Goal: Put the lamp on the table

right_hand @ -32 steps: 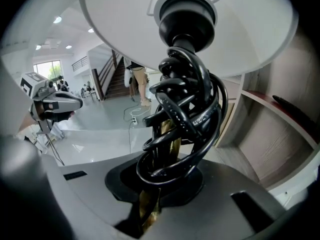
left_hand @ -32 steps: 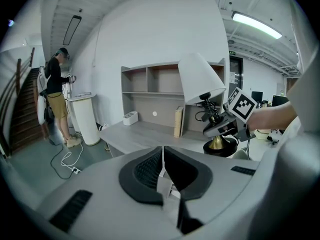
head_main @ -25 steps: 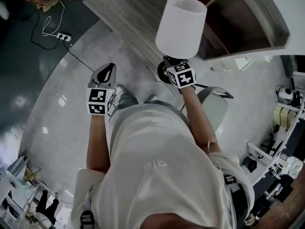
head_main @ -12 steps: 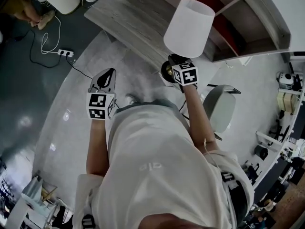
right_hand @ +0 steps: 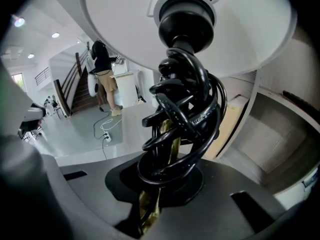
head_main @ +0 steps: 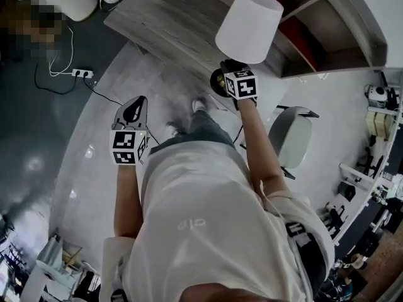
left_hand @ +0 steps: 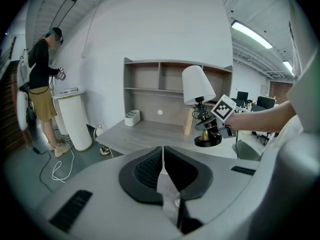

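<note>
The lamp has a white shade [head_main: 249,25], a brass stem wound with black cord [right_hand: 182,114] and a black round base [head_main: 218,80]. My right gripper [head_main: 234,74] is shut on the stem, just under the shade, and holds the lamp upright in the air at the near edge of the grey wooden table [head_main: 167,24]. In the left gripper view the lamp [left_hand: 199,86] hangs over the table's right end [left_hand: 150,131]. My left gripper [head_main: 133,106] is shut with nothing in it, out over the floor to the left of the lamp.
A shelf unit [left_hand: 165,84] stands at the table's back, and a white organiser box [left_hand: 132,117] sits on the top. A grey chair [head_main: 291,137] is at the right. On the floor lie a power strip [head_main: 82,73] and cable. A person [left_hand: 42,79] stands by a white pedestal [left_hand: 75,119].
The person has stepped closer to the table. The lamp in the right gripper has moved forward towards the table's edge, and the left gripper has drifted a little left.
</note>
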{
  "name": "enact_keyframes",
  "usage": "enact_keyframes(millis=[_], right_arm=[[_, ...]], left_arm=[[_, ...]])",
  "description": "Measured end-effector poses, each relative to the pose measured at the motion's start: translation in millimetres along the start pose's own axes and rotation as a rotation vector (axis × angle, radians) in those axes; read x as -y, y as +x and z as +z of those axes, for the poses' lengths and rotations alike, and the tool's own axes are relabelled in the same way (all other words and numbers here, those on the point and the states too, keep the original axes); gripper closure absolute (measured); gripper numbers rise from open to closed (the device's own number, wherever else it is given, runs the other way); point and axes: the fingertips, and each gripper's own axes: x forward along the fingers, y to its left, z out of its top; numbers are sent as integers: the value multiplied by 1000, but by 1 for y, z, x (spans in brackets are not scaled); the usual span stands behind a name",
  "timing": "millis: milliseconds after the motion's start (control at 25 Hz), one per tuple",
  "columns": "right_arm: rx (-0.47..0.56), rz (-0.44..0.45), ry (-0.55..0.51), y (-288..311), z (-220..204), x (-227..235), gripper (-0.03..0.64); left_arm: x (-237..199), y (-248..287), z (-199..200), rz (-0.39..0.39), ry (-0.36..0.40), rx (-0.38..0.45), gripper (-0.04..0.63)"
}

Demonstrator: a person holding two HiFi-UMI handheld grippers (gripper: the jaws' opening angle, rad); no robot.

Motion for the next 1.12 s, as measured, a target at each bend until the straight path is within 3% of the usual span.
enact_keyframes(millis=[600,1120], right_arm=[[-33,83,-102,73,18,47,546],[-51,163,-197,137,40,41,546]], left_arm=[[8,38,19,125,-61,-64,569],[-2,42,4,234,-136,-120,569]])
